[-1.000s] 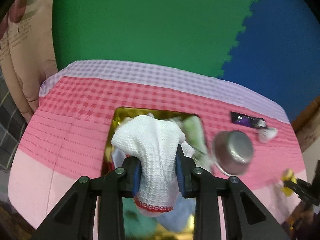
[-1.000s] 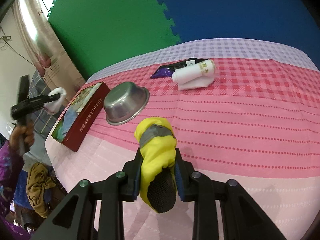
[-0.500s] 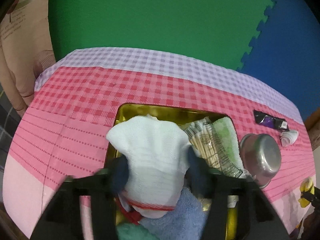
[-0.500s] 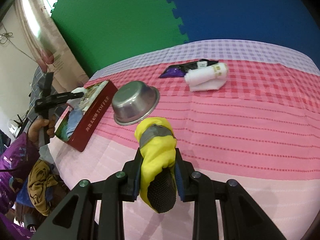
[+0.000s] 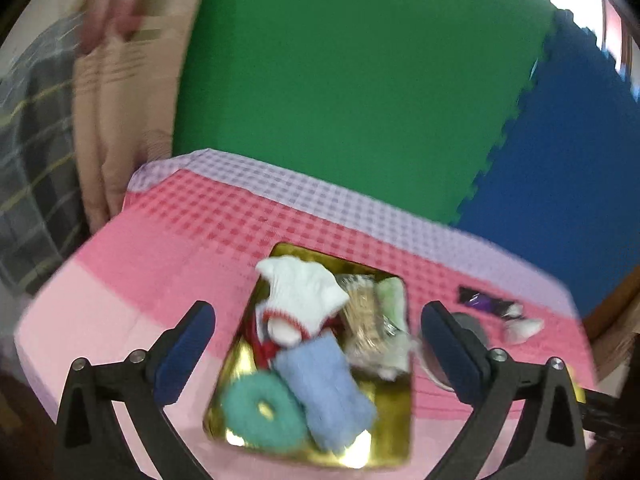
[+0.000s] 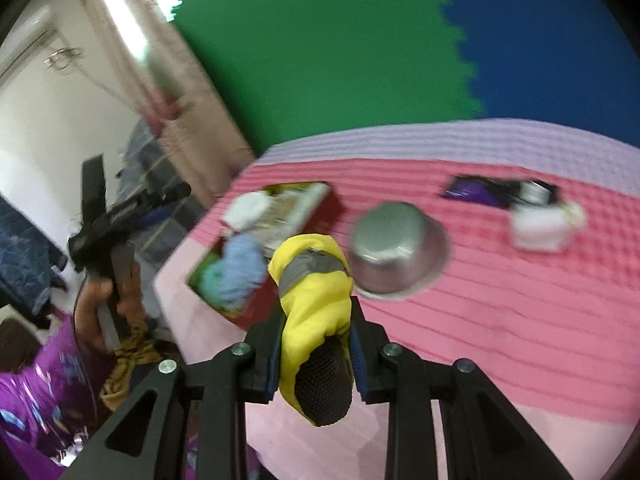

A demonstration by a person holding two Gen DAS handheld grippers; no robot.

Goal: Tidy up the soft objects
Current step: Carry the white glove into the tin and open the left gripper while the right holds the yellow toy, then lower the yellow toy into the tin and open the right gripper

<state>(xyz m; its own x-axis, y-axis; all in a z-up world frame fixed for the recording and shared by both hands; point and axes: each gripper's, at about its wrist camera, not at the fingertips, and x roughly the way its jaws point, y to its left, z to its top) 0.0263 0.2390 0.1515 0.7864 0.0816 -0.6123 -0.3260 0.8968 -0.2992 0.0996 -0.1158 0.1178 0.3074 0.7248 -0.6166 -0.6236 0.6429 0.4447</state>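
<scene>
Left wrist view: your left gripper (image 5: 316, 344) stands wide, its jaws having just been opening, and nothing is pressed between the blue pads (image 5: 186, 352); the white sock (image 5: 302, 300) with the red trim lies loose below them in the tin (image 5: 390, 440), apart from both pads. The tin's gold floor shows at 6 o'clock. Inside it, the white sock sits toward 12 o'clock, a light blue cloth (image 5: 328, 392) lies at the middle touching the sock's cuff, a teal ring (image 5: 260, 412) sits at 7 o'clock just beside the blue cloth, and a crinkled clear packet (image 5: 372, 328) with a pale green cloth (image 5: 394, 300) behind it fills the 2 o'clock side. The picture is blurred, so finer detail in the tin cannot be told. A steel bowl (image 5: 472, 328) is partly hidden behind the right pad, and at 3 o'clock on the pink checked tablecloth (image 5: 180, 240) lie a dark purple wrapper (image 5: 480, 300) and a small white roll (image 5: 524, 326). Right wrist view: your right gripper (image 6: 316, 348) is narrow and clamped on a yellow glove (image 6: 312, 292) with a grey band and a dark textured end, held above the tablecloth. From there the tin (image 6: 256, 240) lies at 10 o'clock, the upturned steel bowl (image 6: 396, 248) at 1 o'clock just beside the glove in the picture, and the white roll (image 6: 544, 224) with the purple wrapper (image 6: 476, 192) at 2 o'clock, well apart from the tin. Your left hand (image 6: 104, 300) grips its tool at 9 o'clock off the table edge.
</scene>
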